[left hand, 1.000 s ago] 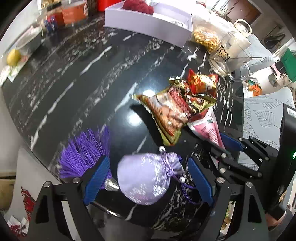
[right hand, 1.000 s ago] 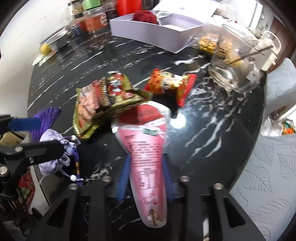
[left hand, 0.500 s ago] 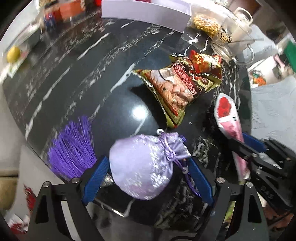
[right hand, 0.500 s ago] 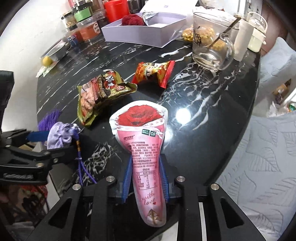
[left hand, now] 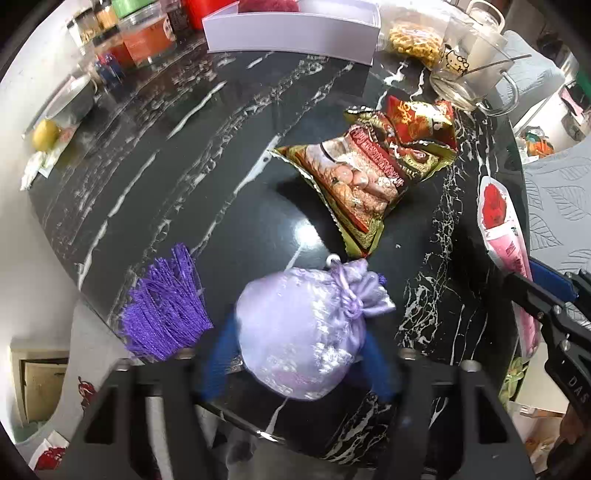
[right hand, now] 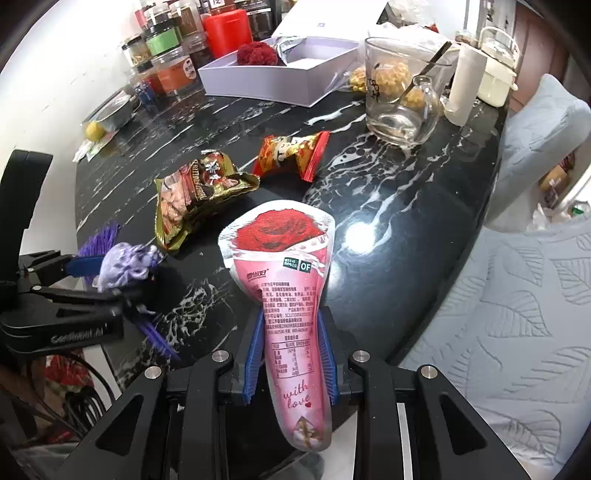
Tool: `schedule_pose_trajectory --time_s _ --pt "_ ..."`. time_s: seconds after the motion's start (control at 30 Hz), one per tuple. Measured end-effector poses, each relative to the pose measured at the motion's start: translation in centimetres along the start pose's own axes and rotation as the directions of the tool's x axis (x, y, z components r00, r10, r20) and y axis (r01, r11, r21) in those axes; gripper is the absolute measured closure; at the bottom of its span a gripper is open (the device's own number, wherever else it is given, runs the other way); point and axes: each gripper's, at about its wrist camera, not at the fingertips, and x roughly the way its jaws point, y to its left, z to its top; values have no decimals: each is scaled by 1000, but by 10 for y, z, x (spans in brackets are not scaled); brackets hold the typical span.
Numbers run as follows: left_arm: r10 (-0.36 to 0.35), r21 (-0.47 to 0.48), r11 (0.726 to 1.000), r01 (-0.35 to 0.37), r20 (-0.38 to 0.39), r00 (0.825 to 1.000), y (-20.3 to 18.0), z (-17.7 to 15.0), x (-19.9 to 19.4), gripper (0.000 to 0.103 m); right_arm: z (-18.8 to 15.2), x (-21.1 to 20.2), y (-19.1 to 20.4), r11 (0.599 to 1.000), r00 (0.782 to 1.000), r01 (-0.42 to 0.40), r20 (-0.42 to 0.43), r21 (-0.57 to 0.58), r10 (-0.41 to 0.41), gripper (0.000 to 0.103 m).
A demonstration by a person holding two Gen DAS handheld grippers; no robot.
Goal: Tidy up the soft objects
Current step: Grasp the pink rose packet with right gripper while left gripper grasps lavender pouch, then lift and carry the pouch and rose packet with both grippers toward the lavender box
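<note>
My left gripper (left hand: pixel 295 354) is shut on a lilac drawstring pouch (left hand: pixel 301 332) with a purple tassel (left hand: pixel 166 310), held at the near edge of the black marble table (left hand: pixel 184 166). The pouch also shows in the right wrist view (right hand: pixel 123 264). My right gripper (right hand: pixel 291 354) is shut on a pink rose-print packet (right hand: pixel 291 295), lifted above the table; the packet shows at the right of the left wrist view (left hand: pixel 506 251). A gold snack bag (right hand: pixel 195 195) and a red snack packet (right hand: pixel 291 153) lie mid-table. A white box (right hand: pixel 280 70) holding a red woolly ball (right hand: pixel 256 53) stands at the back.
A glass mug (right hand: pixel 402 99) with a spoon, a white jar (right hand: pixel 495 77) and a bag of yellow snacks (left hand: pixel 413 37) stand at the back right. Jars and a red canister (right hand: pixel 225 29) line the back left. A lemon (right hand: pixel 94 129) lies far left. A patterned cushion (right hand: pixel 517 314) is to the right.
My left gripper has closed on the lilac pouch and lifted it slightly. My right gripper has raised the pink packet and drawn back from the table.
</note>
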Motion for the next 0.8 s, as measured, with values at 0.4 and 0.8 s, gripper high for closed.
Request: schedule_pose_trajectory --time_s 0.4,0.8 --pt "-56 32 998 55 45 997 -8 -1 -39 54 -2 -18 3 1000 999 -27 35 1 26 75" --pt "-95 59 994 89 106 990 -18 -3 -80 54 -8 -53 3 999 995 -38 89 6 38 75"
